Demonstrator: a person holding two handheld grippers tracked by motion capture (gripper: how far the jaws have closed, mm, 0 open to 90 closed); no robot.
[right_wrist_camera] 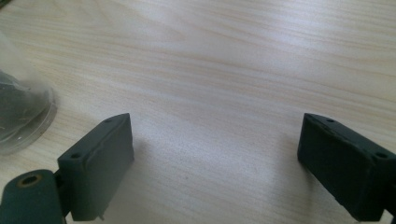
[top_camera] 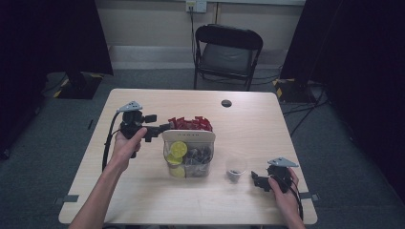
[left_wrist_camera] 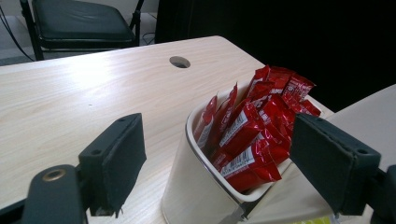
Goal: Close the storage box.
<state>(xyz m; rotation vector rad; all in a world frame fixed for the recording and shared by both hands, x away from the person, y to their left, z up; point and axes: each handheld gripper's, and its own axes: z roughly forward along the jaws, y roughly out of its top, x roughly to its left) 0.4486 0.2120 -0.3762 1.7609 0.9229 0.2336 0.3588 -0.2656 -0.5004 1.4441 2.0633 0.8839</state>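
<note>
Sachets (left_wrist_camera: pixel 254 126) crowd organiser (top_camera: pixel 189 138); cup (top_camera: pixel 235 168) beside right gripper (top_camera: pixel 258 181).

Inventory by count. One desk (top_camera: pixel 143 186), with one round cable hole (top_camera: pixel 226 103) in its top. One folding chair (top_camera: pixel 227 52) behind it. One divided organiser bin (top_camera: pixel 188 137) on the desk. Red sachets (top_camera: pixel 190 124) in its rear compartment: many, bunched together, exact number cannot be told. Lime-coloured slices (top_camera: pixel 178 149) in the front compartment: at least two. One clear cup (top_camera: pixel 236 168). Two handheld grippers: left gripper (top_camera: pixel 165 127), right gripper (top_camera: pixel 255 178), each with two jaws.
</note>
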